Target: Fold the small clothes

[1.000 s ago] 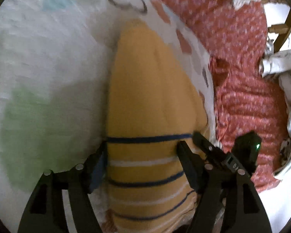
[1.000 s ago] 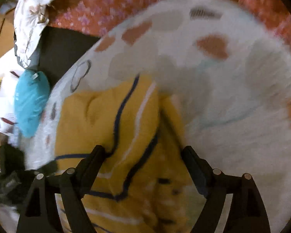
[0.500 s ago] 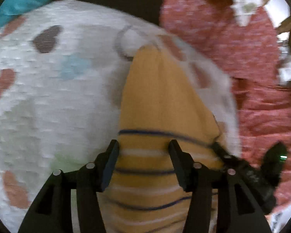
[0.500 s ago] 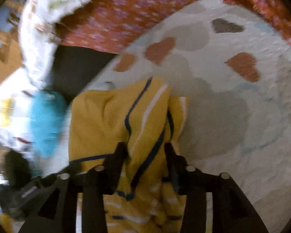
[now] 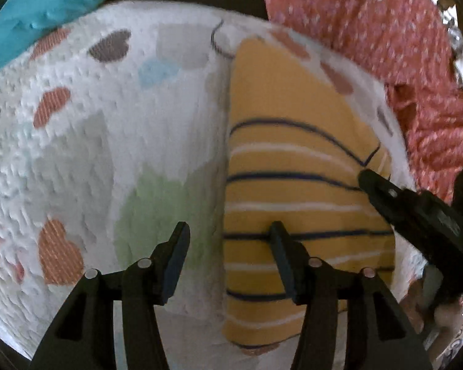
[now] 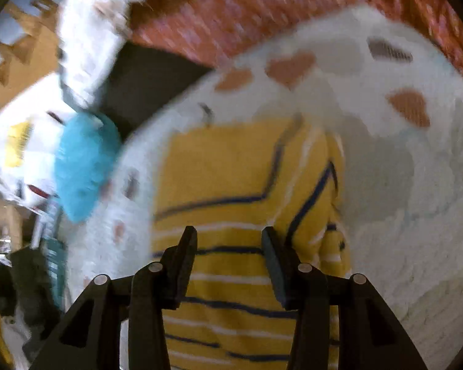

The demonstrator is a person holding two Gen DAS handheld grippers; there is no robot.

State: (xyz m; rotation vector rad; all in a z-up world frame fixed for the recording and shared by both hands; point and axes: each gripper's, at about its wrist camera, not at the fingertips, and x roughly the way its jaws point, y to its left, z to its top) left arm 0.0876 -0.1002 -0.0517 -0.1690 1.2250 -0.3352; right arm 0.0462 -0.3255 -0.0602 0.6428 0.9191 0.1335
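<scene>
The white quilt (image 5: 77,154) with its heart patches fills most of both views, lying over a red flowered cloth (image 5: 385,46). On the quilt, towards its right side in the left wrist view, lies the yellow striped top (image 5: 293,185). It is laid out as a long narrow strip with a straight left edge, and a sleeve is doubled along its far side in the right wrist view. A teal cushion (image 5: 46,9) sits off the quilt's corner.

A second ago the left gripper (image 5: 228,237) straddled the top's full width. Now it has slid sideways, so that only the top's left edge falls between its fingers (image 5: 176,256), which are opening and pressing on nothing. The right gripper (image 6: 228,240) has narrowed from a wide spread and hangs over the striped hem. I cannot tell whether it grips cloth.

That reads as one lengthwise fold laid down and let go. The crosswise fold is probably still to do.
</scene>
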